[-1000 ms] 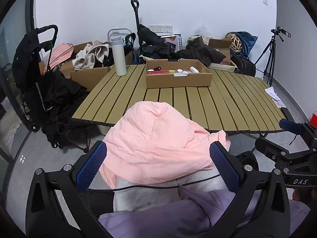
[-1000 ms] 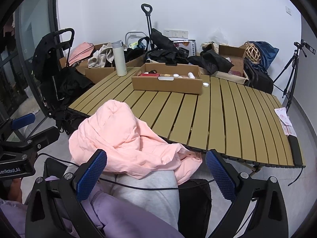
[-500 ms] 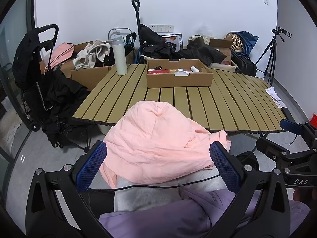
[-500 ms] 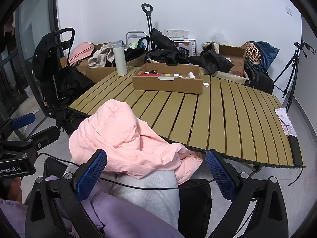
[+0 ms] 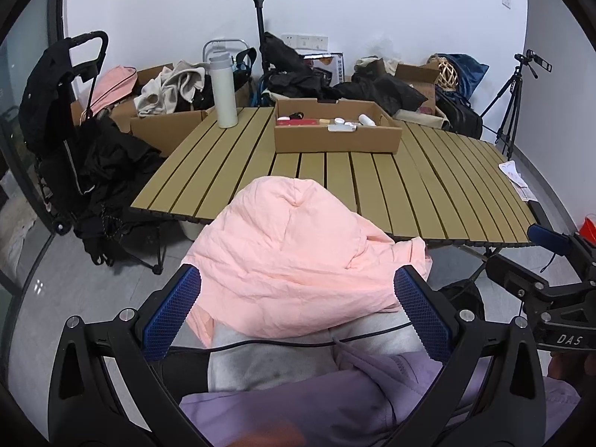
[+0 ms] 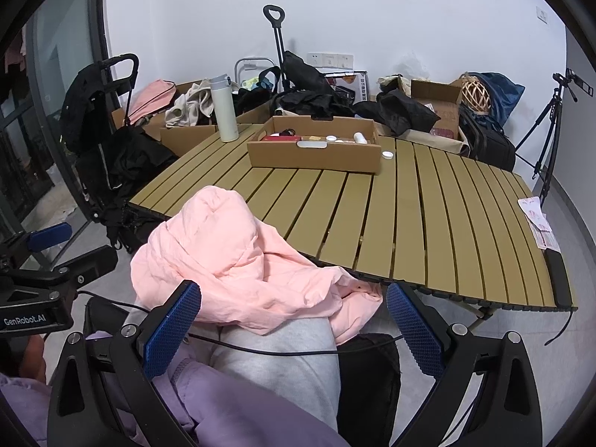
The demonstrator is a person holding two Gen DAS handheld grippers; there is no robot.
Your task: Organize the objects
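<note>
Pink and puffy, one quilted jacket (image 5: 298,257) lies crumpled across my lap in grey trousers, its hood end lapping the near edge of the slatted tan table (image 6: 428,223). I hold my left gripper (image 5: 298,309) wide open just above the jacket, gripping nothing, its two blue dimpled pads (image 5: 171,316) either side of the fabric. My right gripper (image 6: 294,326) is likewise spread and empty beside the jacket's lower fold. One shallow cardboard box (image 5: 337,141) sits far back on the table, holding a few small white and red things too small to name. One tall white flask (image 5: 222,91) stands upright left of it. One white cap (image 6: 387,155) rests just outside the box.
</note>
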